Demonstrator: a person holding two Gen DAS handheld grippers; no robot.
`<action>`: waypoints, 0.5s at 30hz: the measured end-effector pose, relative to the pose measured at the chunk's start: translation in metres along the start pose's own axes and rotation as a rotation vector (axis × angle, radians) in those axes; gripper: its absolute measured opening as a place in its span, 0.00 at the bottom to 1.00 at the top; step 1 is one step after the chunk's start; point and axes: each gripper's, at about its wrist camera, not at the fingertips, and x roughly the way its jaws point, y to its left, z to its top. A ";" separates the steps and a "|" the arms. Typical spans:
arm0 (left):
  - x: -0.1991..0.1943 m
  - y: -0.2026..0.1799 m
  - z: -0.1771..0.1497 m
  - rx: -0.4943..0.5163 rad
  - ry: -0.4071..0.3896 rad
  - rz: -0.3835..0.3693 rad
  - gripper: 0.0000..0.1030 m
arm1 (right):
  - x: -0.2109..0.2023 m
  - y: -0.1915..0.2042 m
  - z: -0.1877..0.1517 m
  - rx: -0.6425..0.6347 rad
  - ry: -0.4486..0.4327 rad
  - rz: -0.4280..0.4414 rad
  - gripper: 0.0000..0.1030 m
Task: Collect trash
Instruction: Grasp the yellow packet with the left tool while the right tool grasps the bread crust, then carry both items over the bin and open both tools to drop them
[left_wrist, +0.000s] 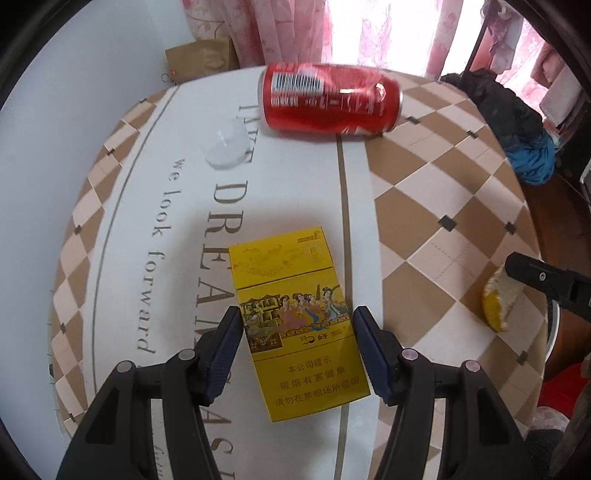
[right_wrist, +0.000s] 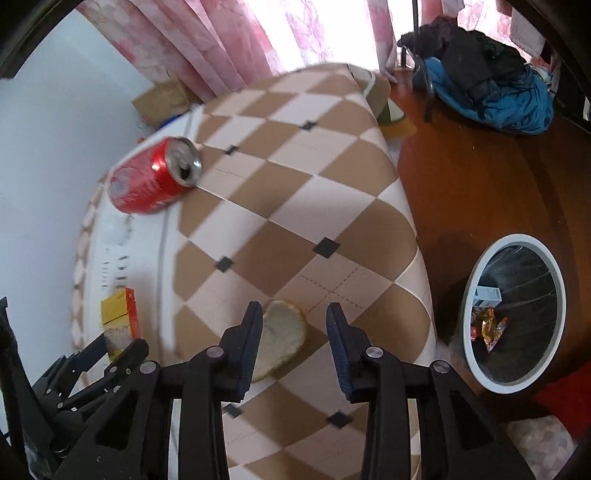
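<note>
The left gripper (left_wrist: 297, 325) was held low with its jaws spread wide. The right gripper (right_wrist: 293, 325) also pointed down, its jaws parted and gripping nothing.

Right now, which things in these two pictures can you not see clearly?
- Cigarette pack: right wrist view shows only one end; the left gripper covers the rest.
- Peel: left wrist view, partly behind the right gripper.
- Trash bin contents: too small.
- Can print: blurred.

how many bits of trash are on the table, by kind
red soda can: 1
yellow cigarette pack: 1
clear plastic cup: 1
citrus peel: 1
total: 4
</note>
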 end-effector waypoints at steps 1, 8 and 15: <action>0.003 0.001 0.000 -0.003 0.005 0.000 0.57 | 0.005 0.001 0.000 -0.003 0.005 -0.003 0.37; 0.005 0.001 -0.003 0.011 0.002 0.005 0.57 | 0.010 0.021 -0.010 -0.086 -0.056 -0.054 0.08; -0.022 0.002 -0.009 0.029 -0.058 0.019 0.57 | -0.022 0.012 -0.017 -0.028 -0.134 -0.005 0.07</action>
